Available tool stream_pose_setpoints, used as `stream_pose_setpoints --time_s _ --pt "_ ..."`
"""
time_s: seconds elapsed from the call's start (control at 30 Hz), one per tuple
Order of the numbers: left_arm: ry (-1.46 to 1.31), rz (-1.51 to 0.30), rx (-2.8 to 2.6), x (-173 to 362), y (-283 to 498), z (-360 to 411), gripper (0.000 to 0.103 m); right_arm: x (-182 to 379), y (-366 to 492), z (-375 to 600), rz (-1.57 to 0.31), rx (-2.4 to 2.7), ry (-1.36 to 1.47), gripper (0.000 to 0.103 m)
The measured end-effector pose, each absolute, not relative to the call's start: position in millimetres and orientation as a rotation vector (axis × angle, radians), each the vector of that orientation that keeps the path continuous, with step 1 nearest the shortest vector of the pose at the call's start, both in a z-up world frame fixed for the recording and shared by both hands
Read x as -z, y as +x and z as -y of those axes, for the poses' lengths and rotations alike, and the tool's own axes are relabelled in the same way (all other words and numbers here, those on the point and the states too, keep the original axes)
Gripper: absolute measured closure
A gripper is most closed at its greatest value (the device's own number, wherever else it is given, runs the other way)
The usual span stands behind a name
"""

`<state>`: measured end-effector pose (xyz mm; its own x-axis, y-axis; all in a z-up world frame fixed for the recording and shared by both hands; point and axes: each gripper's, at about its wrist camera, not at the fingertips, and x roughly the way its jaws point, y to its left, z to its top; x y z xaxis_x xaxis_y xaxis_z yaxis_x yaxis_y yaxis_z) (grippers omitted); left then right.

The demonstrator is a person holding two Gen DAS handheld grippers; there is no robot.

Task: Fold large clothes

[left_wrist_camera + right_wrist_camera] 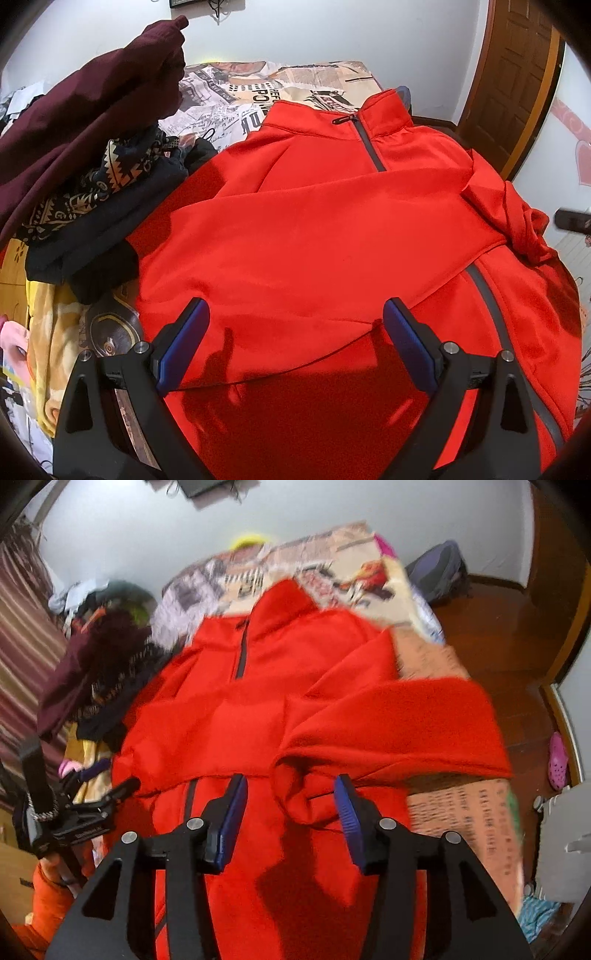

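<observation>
A red zip-neck jacket (314, 229) lies spread front-up on the bed, collar at the far end. One sleeve is folded across its chest. My left gripper (295, 332) hovers over the jacket's lower part, jaws wide open with nothing between them. In the right wrist view the other sleeve (388, 723) lies doubled back over the jacket's (221, 720) right side. Its bunched cuff (306, 797) sits between the blue pads of my right gripper (291, 805). The pads stand apart from the cloth and do not press on it. The left gripper (92, 812) shows at the left edge there.
A pile of clothes lies left of the jacket: a maroon garment (74, 103) over dark patterned cloth (103, 184). The bed has a printed sheet (258, 88). On the right are the bed's edge, wooden floor (498, 635), a pink shoe (557, 760) and a door (517, 74).
</observation>
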<state>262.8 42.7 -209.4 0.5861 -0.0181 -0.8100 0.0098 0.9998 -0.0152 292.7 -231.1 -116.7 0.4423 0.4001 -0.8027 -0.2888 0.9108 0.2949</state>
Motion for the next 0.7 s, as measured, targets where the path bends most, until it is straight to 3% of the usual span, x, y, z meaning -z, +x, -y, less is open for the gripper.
stream_pose_setpoints --time_s 0.3,0.7 --pt "-0.015 -0.937 0.017 207 265 -40 0.008 118 318 313 -0.964 -0.182 0.451 0.049" --pt "-0.018 -0.945 0.012 206 266 -40 0.008 203 345 355 -1.117 -0.099 0.779 0.049"
